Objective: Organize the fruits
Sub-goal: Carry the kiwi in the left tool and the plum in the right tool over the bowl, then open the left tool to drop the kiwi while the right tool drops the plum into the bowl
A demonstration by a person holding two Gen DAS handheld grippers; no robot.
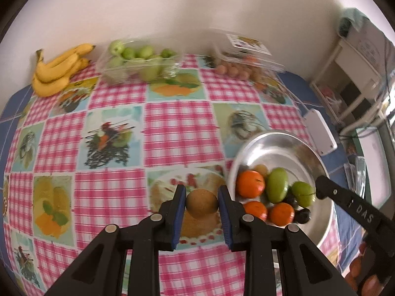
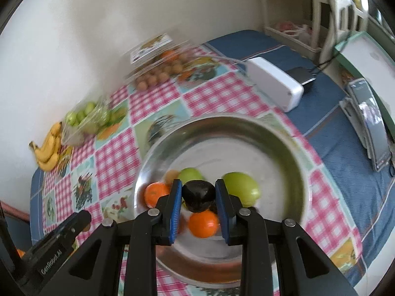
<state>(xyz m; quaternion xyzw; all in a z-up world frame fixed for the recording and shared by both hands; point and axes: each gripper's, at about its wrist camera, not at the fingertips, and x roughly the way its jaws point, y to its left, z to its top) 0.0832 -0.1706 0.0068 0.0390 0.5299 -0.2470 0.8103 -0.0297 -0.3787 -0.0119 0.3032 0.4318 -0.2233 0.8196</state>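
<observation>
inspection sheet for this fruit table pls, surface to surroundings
surface: checked cloth over blue cover.
job's things: steel bowl with oranges and green fruit; bananas, green fruit box and brown fruit box by the wall.
clutter: white box, phone.
grippers: left tongs shut on brown fruit; right tongs shut on dark fruit.
cables: black lead behind white box.
surroundings: white wall, shelves.

In the left wrist view the bananas (image 1: 58, 70) lie at the upper left of the tabletop (image 1: 172, 128) against the wall, a tray of pears (image 1: 138, 61) to their right, a box of small round fruit (image 1: 243, 59) further right. The bowl (image 1: 276, 145) sits at lower right — oranges (image 1: 250, 183) and pears in it. In the right wrist view a box (image 2: 274, 83) lies behind the bowl, upper right.
</observation>
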